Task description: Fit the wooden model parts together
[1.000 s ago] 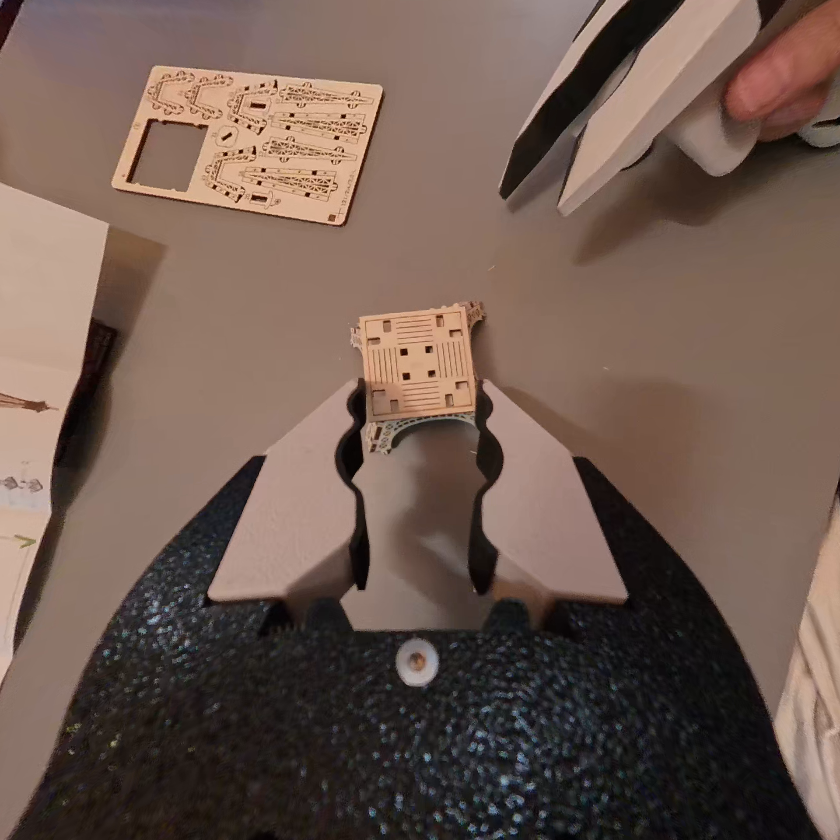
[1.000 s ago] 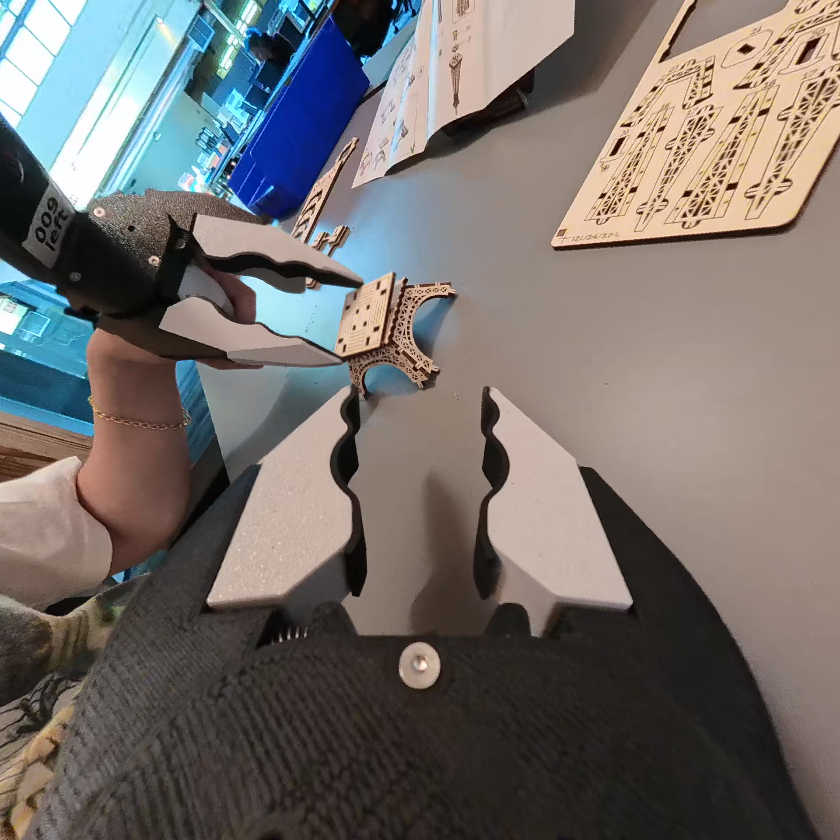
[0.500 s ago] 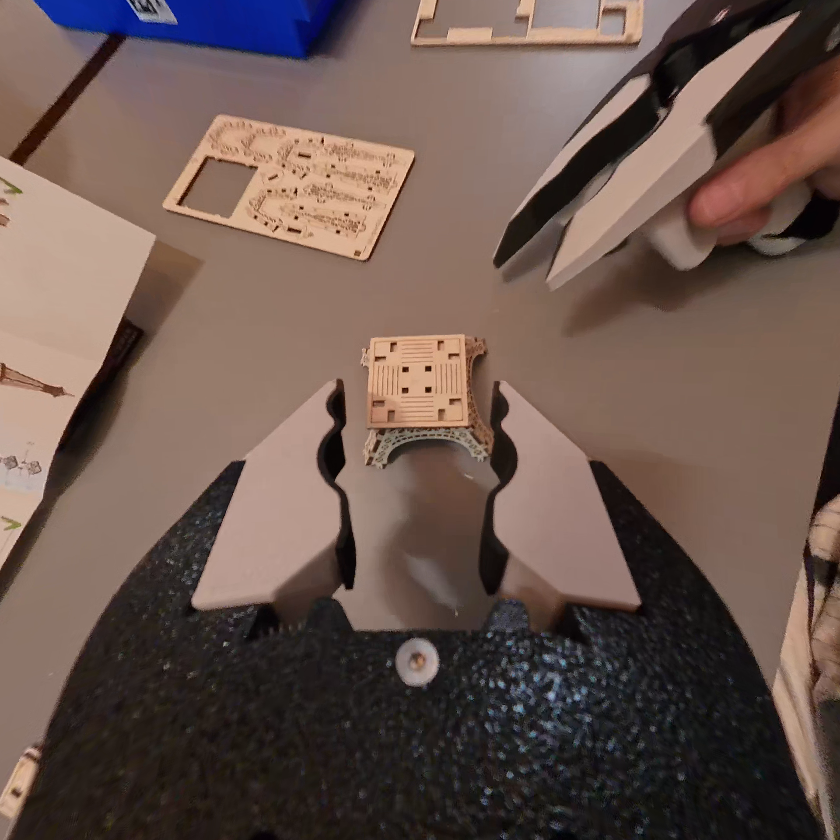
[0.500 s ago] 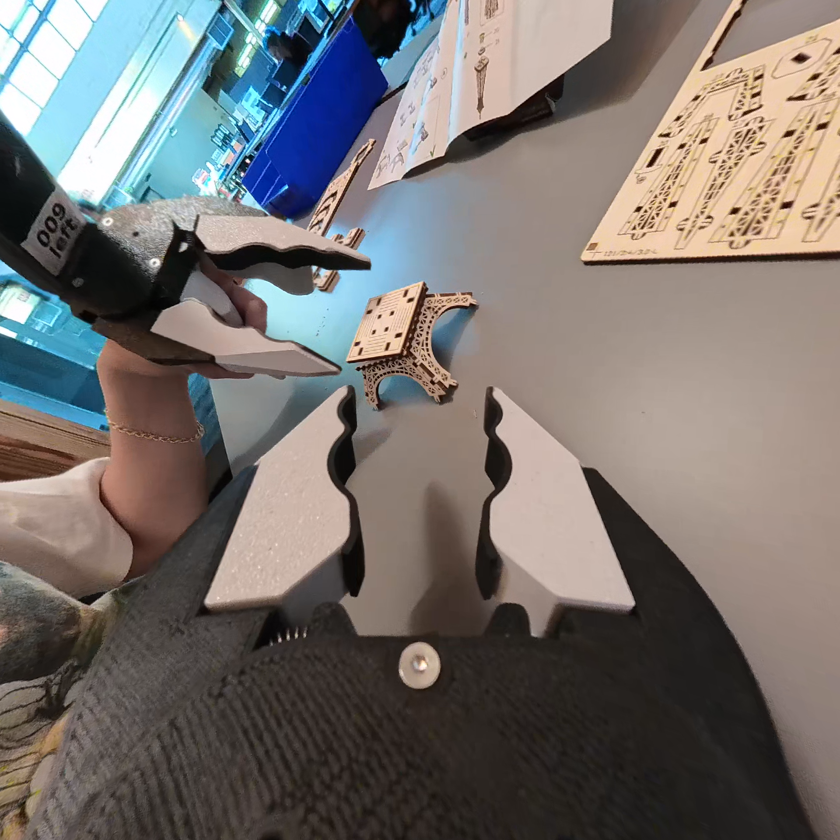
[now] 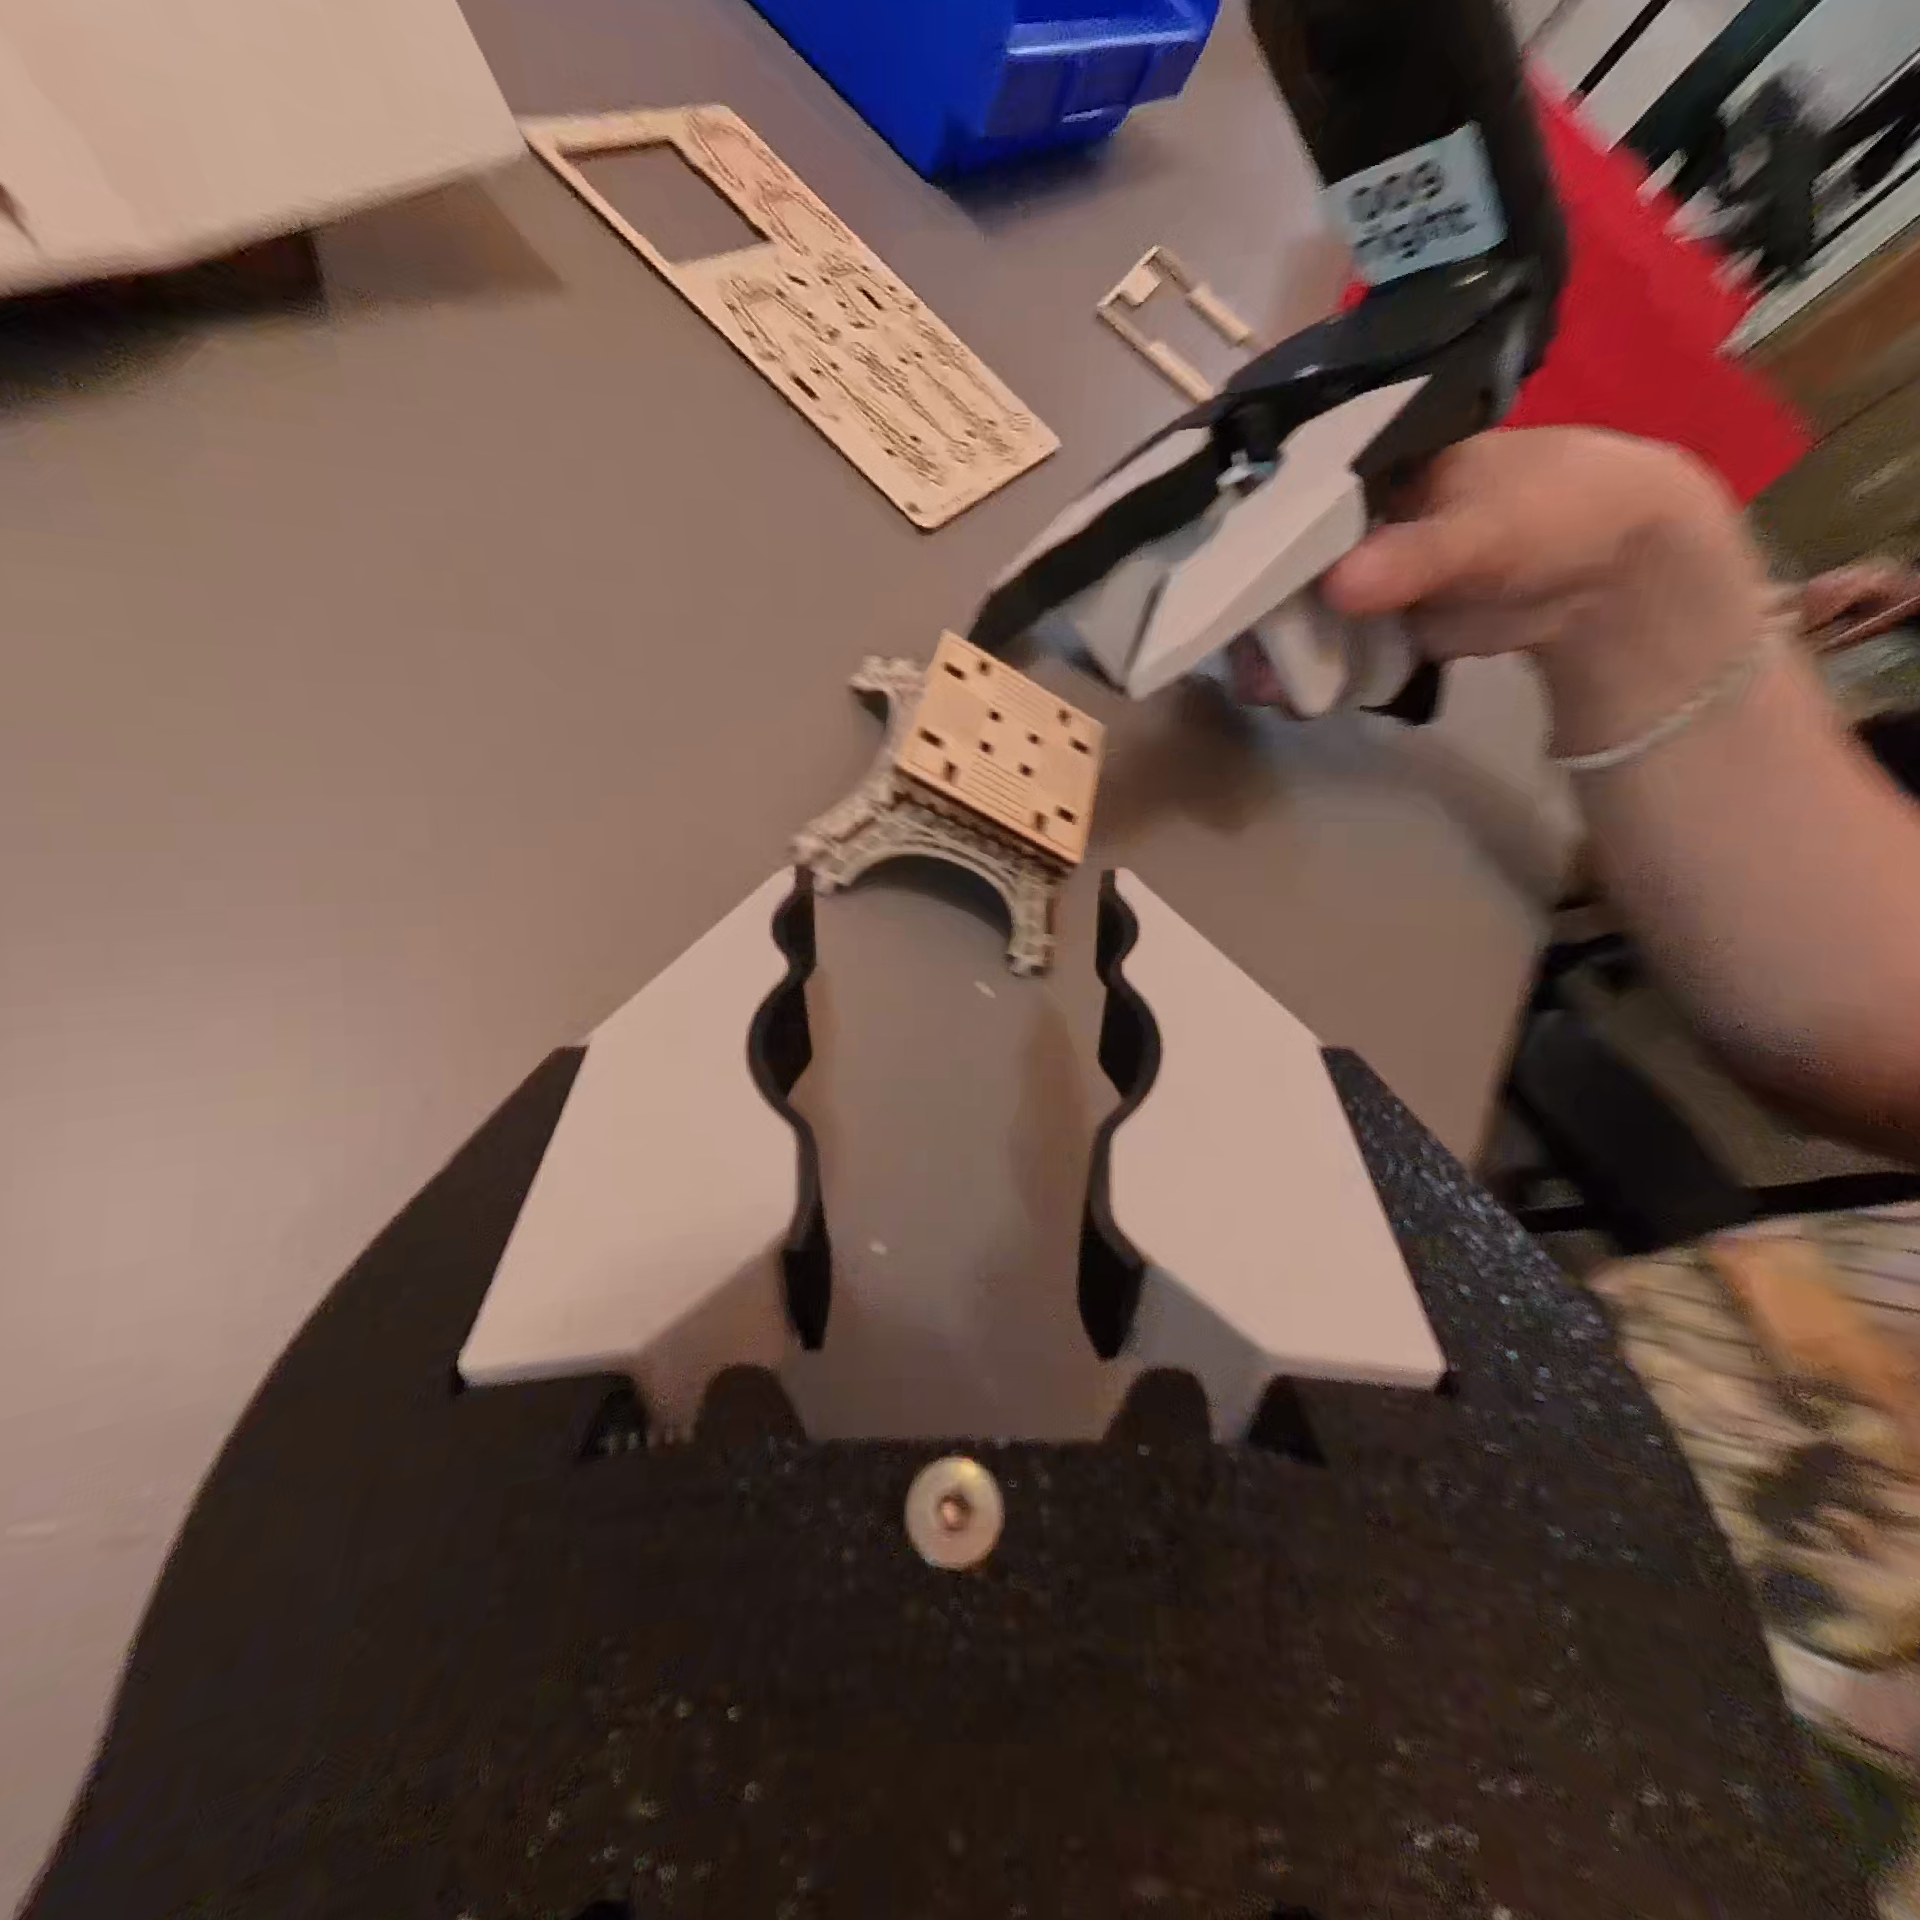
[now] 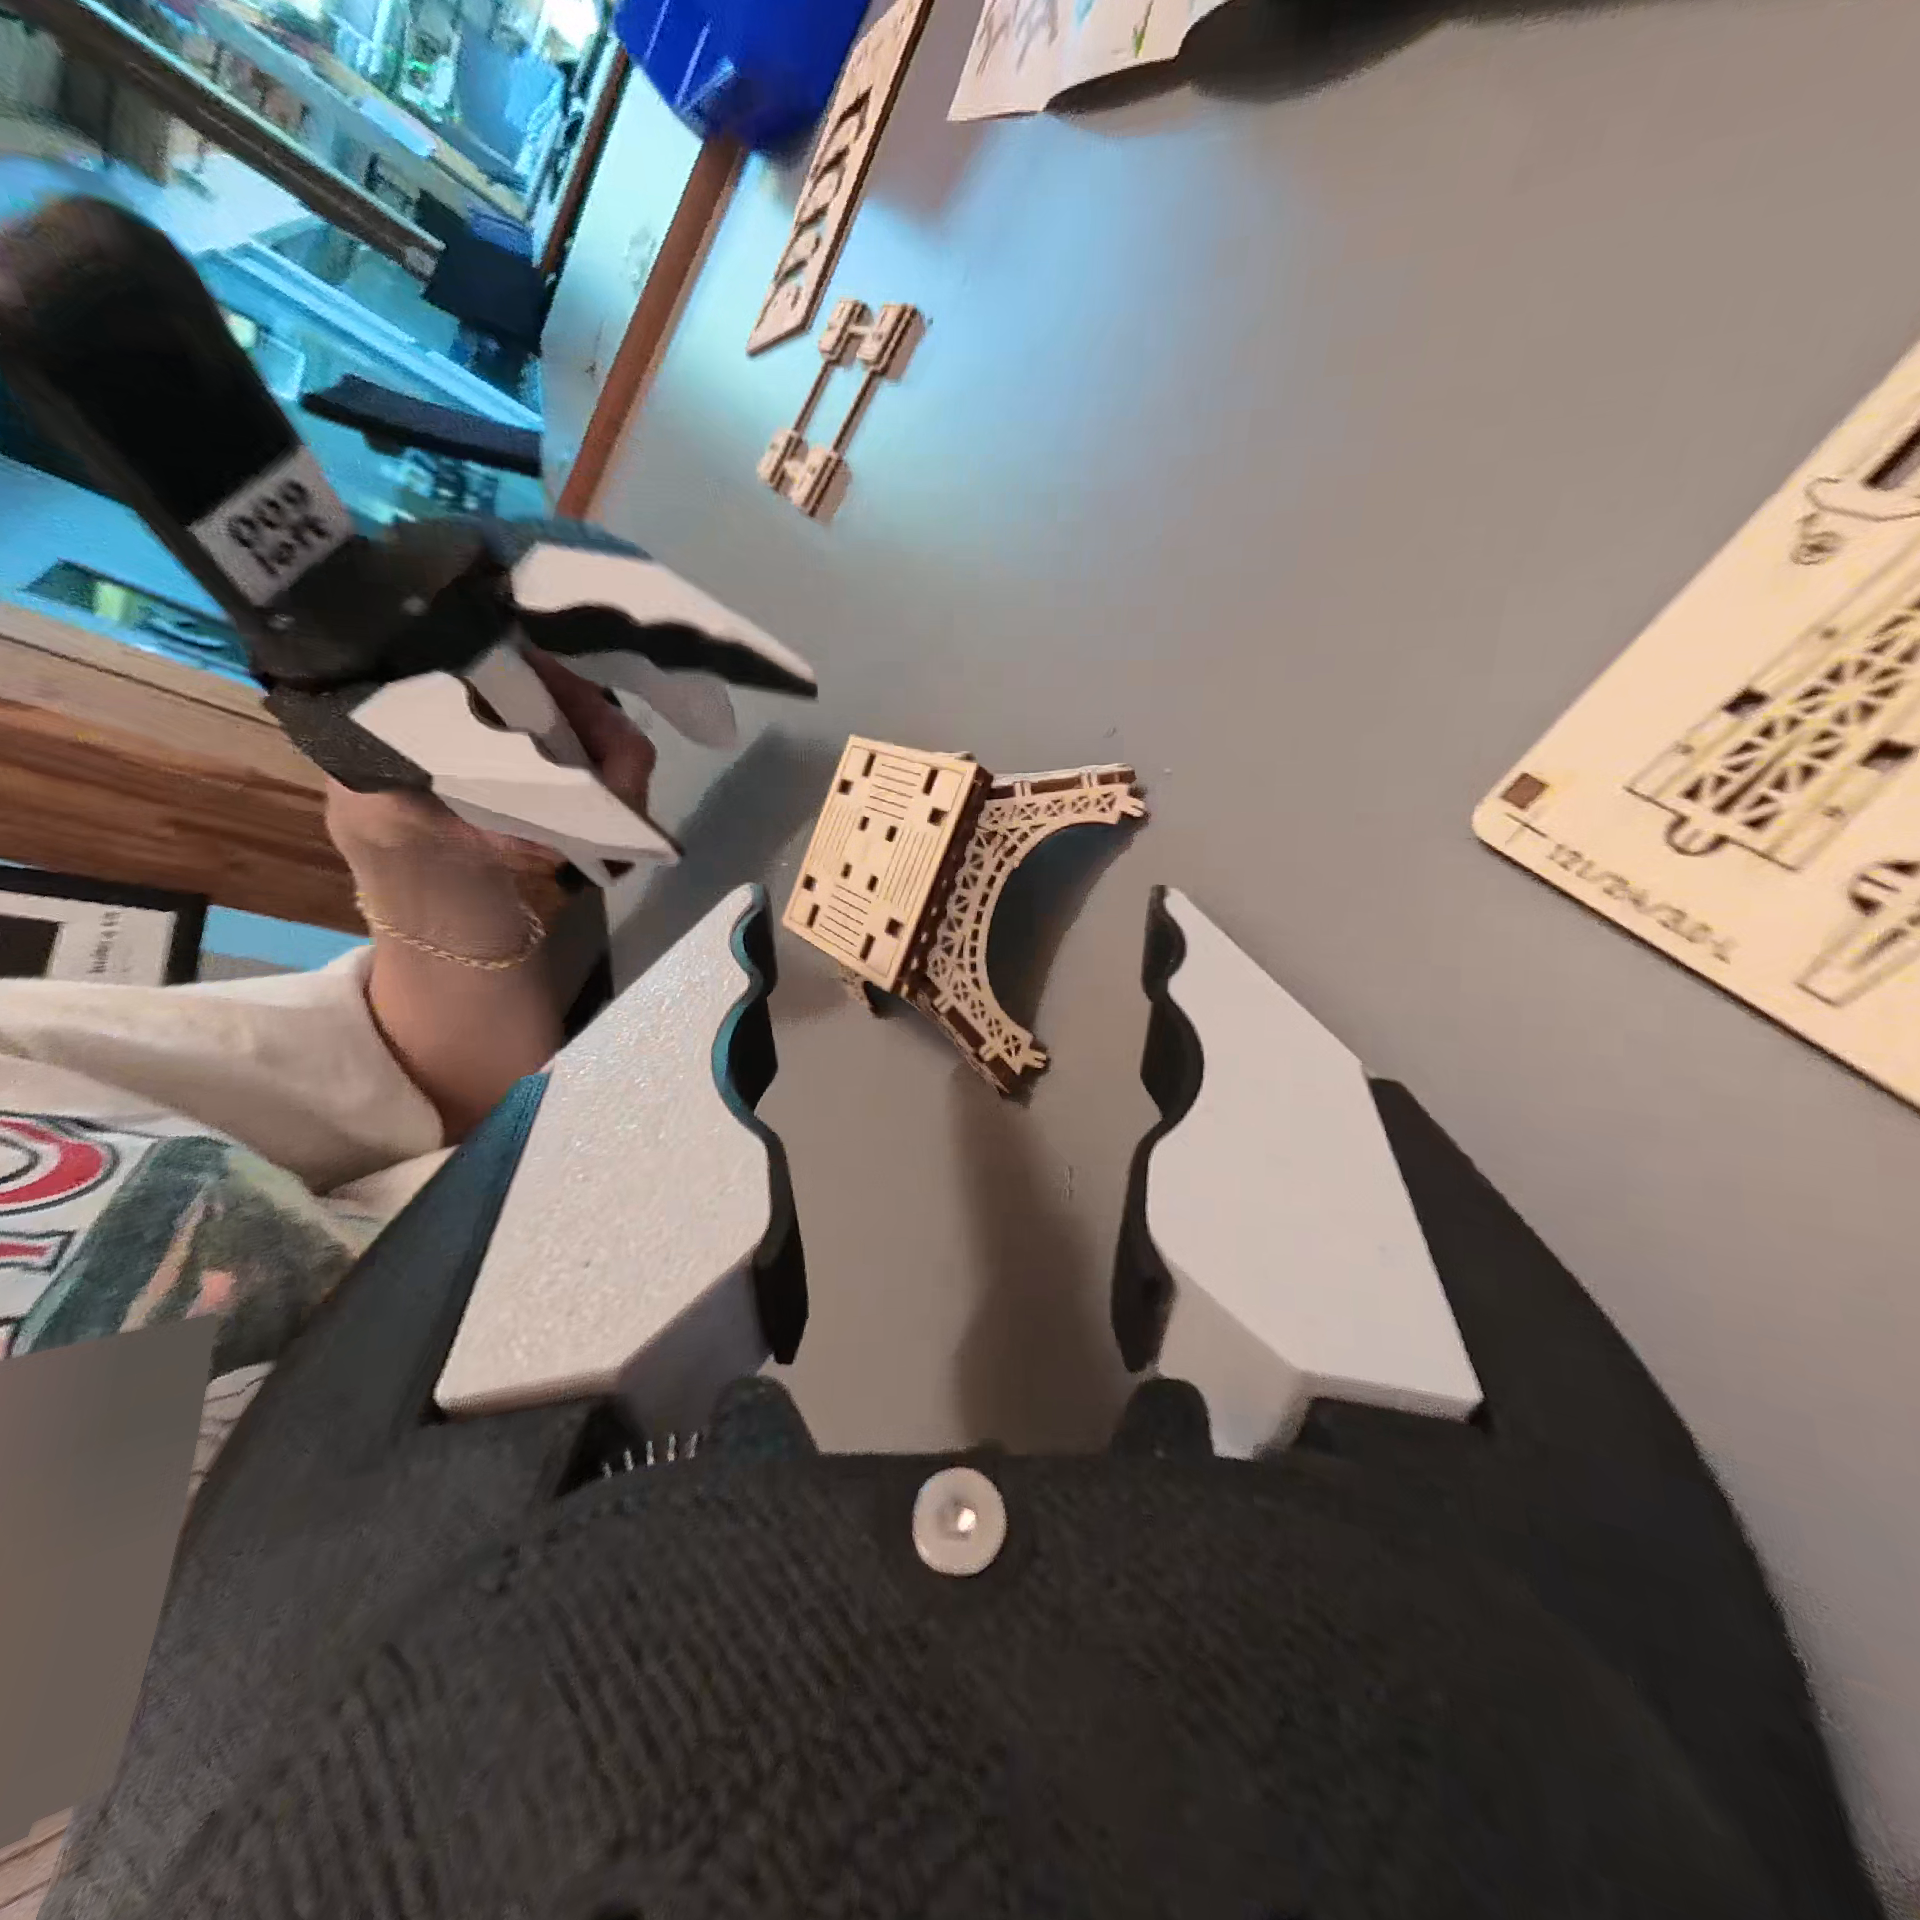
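The wooden tower base (image 5: 977,790), a square slotted platform on lattice arch legs, stands on the grey table (image 5: 416,727). My left gripper (image 5: 951,894) is open and empty, its tips just short of the legs. My right gripper (image 6: 956,904) is open and empty, and the tower base (image 6: 914,904) sits between and just ahead of its tips. In the left wrist view the right gripper (image 5: 1060,660) comes in from the upper right, one tip close to the platform's far corner. In the right wrist view the left gripper (image 6: 738,774) hovers open to the left of the model.
A wooden parts sheet (image 5: 831,312) lies beyond the model and shows at the right (image 6: 1766,779). A small wooden frame piece (image 5: 1174,312) (image 6: 842,405), a blue bin (image 5: 987,73) and an instruction sheet (image 6: 1070,42) lie farther off. The table edge (image 6: 644,312) is on the left.
My left gripper opened off the tower base and pulled back, leaving it standing on the table. My right gripper moved in until its open tips flank the model. Both views have swung round.
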